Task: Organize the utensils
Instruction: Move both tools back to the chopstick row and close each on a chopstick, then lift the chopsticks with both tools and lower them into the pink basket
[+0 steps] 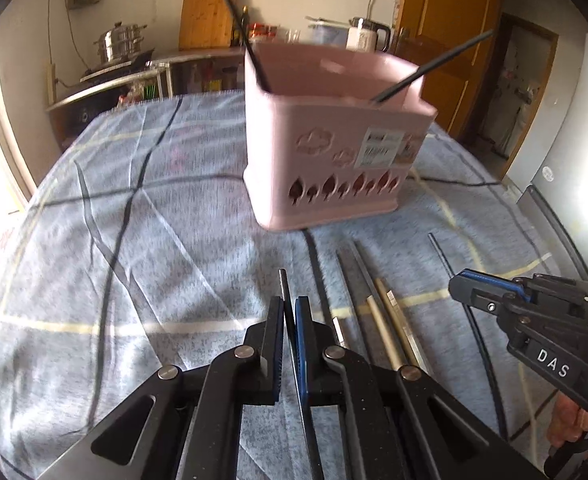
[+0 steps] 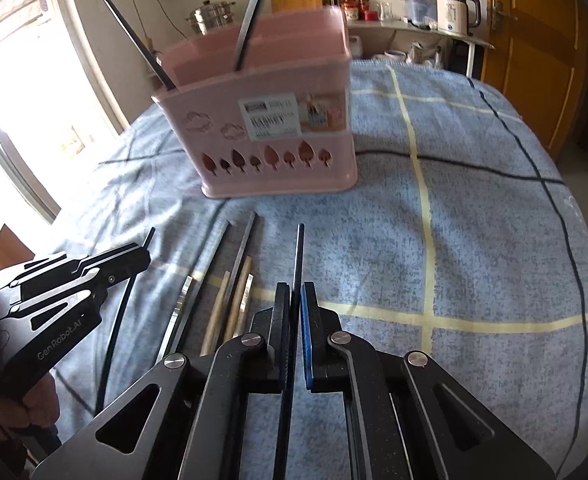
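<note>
While each clamps one dark chopstick, the left hand-held gripper (image 1: 289, 306) and right hand-held gripper (image 2: 296, 294) hover over the counter (image 2: 474, 220). More chopsticks (image 2: 229, 300) lie between them, before the pink holder (image 2: 273, 140).

Both grippers: black metal linkage w/ silver round pivot screws, one blue pad + one black pad; white "DAS" and "GenRobot.AI" lettering on the bodies

Steel pot (image 1: 119, 42), white kettle (image 2: 456, 10), wooden door (image 2: 534, 48).

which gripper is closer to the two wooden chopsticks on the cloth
Left. The wooden chopsticks lie just beside the left gripper; the right gripper sits slightly farther off on their other side.
</note>
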`<state>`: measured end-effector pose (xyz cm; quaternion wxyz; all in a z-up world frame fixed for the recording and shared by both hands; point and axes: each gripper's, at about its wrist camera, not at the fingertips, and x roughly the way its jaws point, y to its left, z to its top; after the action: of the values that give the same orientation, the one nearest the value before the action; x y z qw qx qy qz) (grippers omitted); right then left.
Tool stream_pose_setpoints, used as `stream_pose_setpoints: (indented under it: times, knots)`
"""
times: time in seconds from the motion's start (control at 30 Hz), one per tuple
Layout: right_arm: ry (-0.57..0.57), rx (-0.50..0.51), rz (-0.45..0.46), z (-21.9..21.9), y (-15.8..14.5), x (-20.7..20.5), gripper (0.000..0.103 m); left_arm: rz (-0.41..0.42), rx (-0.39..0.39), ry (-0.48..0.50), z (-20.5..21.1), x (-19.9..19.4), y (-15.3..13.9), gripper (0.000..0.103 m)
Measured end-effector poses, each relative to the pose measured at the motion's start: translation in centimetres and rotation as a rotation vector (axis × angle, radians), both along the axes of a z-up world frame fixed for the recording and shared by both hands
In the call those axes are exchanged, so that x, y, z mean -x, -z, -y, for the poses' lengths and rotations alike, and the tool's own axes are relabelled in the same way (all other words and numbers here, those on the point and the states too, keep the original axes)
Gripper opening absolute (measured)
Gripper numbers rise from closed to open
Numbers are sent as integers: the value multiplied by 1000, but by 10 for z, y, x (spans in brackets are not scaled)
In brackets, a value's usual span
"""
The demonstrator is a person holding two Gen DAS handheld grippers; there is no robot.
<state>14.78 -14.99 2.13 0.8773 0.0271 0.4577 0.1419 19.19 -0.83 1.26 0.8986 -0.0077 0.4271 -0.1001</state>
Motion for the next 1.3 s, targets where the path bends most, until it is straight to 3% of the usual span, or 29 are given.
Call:
stream_pose_setpoints:
  times: [0.37,0.73,1.3]
  knots:
    - [-3,-48,132,6,-62,19,5,148,5,38,2,26,-74,4]
    - [-2,-76,243,17,-111,30,5,245,52,54,-9,36,-134,4]
    - [-12,-88,314,27,-138,40,5,261,85,72,-17,34,-162,4]
